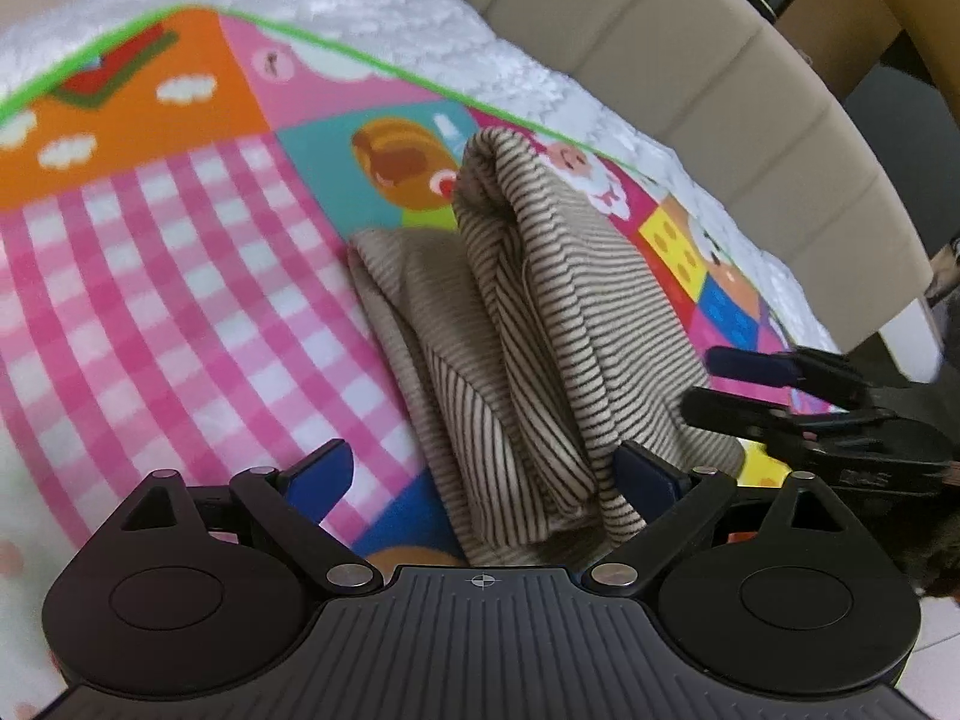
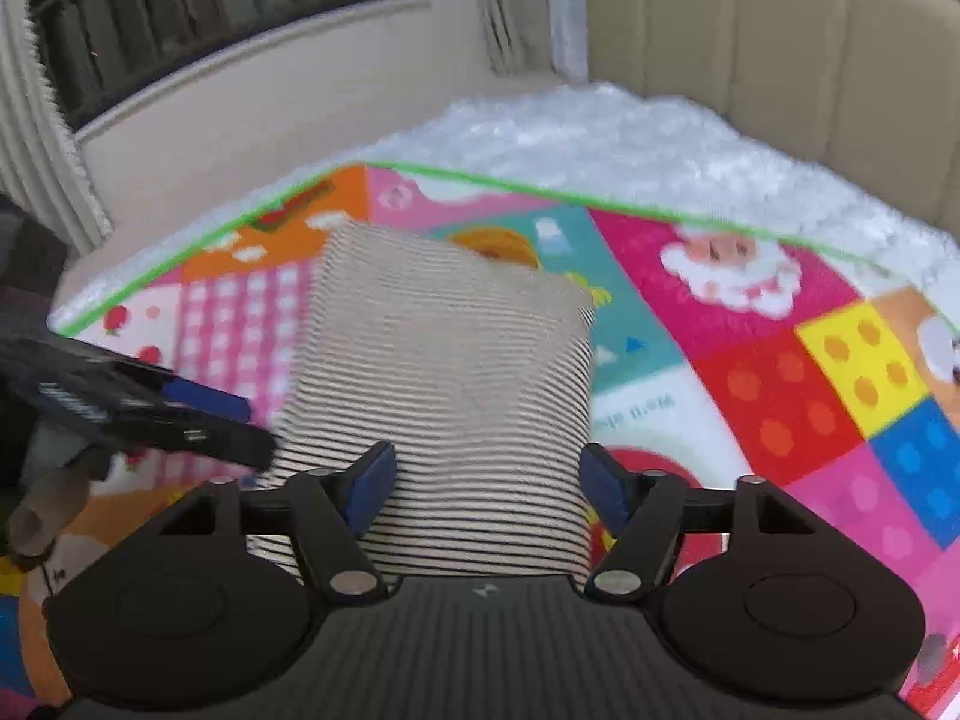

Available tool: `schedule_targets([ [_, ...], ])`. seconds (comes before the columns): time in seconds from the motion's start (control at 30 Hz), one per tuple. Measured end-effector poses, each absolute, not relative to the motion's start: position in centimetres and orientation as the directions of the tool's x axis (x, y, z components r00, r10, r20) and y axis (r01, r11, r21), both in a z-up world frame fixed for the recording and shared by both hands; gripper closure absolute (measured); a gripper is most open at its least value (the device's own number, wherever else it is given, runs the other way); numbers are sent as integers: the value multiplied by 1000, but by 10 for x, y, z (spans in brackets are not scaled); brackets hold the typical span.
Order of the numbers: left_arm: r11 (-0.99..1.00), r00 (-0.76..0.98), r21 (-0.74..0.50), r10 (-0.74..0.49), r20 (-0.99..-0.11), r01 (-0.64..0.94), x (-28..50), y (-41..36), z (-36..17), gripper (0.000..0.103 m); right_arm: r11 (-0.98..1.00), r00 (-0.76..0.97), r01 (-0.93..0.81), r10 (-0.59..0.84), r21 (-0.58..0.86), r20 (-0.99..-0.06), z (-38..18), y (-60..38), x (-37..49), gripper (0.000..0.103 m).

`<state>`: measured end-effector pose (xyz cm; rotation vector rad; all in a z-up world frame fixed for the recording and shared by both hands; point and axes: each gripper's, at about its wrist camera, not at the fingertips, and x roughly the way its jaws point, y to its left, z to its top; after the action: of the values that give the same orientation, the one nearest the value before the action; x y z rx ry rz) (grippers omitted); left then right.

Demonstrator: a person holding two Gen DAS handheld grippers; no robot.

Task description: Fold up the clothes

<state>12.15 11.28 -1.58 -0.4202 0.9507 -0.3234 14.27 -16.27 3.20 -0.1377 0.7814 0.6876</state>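
Garment: we see a striped beige garment [image 1: 528,324] in the centre of both views, lying on a colourful play mat [image 1: 180,276]. In the left wrist view it is gathered into several thick layers with one rounded fold standing up at the top; in the right wrist view it looks like a nearly rectangular bundle.

Handling: we judge it is soft, light knit cloth that sags and slides on itself, not fragile. A good hold would be at a layered edge or corner, pinching all layers together, so the fold does not open.

Left gripper [image 1: 486,474]: its blue pads are spread wide, with the near end of the garment between them; the right pad touches the cloth, but nothing is pinched.

Right gripper [image 2: 486,480]: also spread open, the near edge of the bundle lies between its pads, not clamped.

Stage: the garment is already folded over; if more folds are planned, we cannot tell.

Surroundings: white fluffy blanket [image 2: 600,126] under the mat, a beige padded headboard [image 1: 690,60] behind.
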Motion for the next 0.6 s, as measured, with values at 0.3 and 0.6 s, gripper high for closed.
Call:
schedule_targets([
  [0.3, 864, 608, -503, -385, -694, -28, 121, 133, -14, 35, 662, 520, -747, 533, -53, -668, 19, -94, 96, 20],
  [0.6, 812, 489, -584, -510, -708, 2, 121, 127, -40, 57, 695, 525, -718, 507, -35, -683, 28, -92, 128, 83],
])
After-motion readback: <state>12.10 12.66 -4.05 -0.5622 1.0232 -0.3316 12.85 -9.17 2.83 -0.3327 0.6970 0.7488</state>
